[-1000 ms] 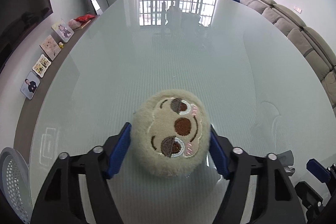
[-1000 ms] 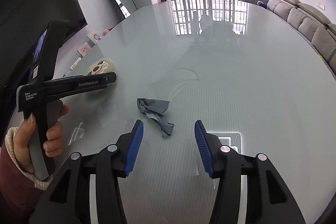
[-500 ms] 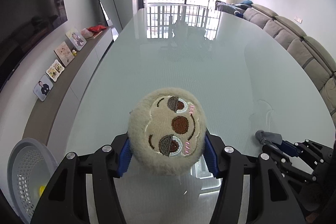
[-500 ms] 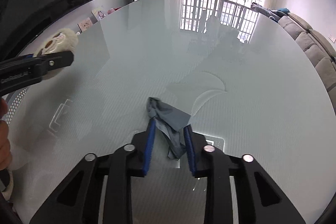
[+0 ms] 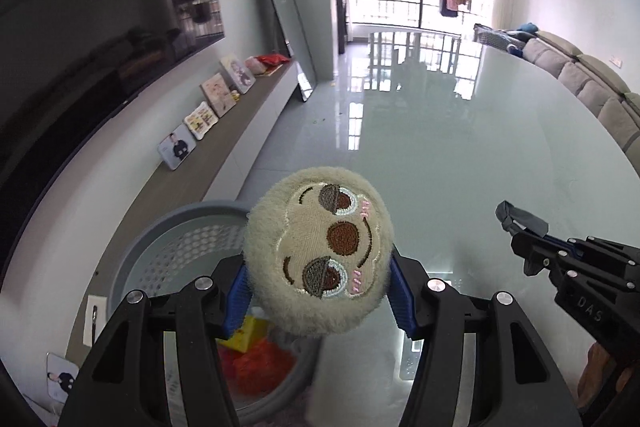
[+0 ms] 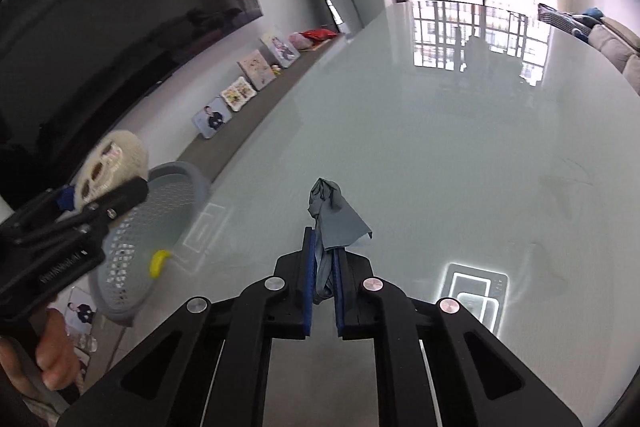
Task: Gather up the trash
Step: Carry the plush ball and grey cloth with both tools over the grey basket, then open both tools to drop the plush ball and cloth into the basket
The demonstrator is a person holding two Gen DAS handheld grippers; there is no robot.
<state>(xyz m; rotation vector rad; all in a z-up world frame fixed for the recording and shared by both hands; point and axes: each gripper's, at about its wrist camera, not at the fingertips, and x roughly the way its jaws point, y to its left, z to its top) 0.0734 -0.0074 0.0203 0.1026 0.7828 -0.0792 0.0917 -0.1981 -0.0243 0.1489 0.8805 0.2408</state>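
Left tongs (image 5: 318, 293) grasping plush toy (image 5: 318, 251) above basket (image 5: 168, 247); right tongs (image 6: 323, 281) clenched on grey rag (image 6: 334, 219); I judge risk: thin pinch slips, rag drops onto tabletop (image 6: 440, 147); early release sends toy onto rim.

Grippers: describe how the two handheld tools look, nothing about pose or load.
Both are alike. The left gripper and right gripper have black plastic linkage arms with cut-out slots, silver round pivot bolts, and ribbed blue pads on the fingers. White lettering, partly legible, marks each body's side. No cables show. A hand holds the left tool's handle; no sleeve shows now.
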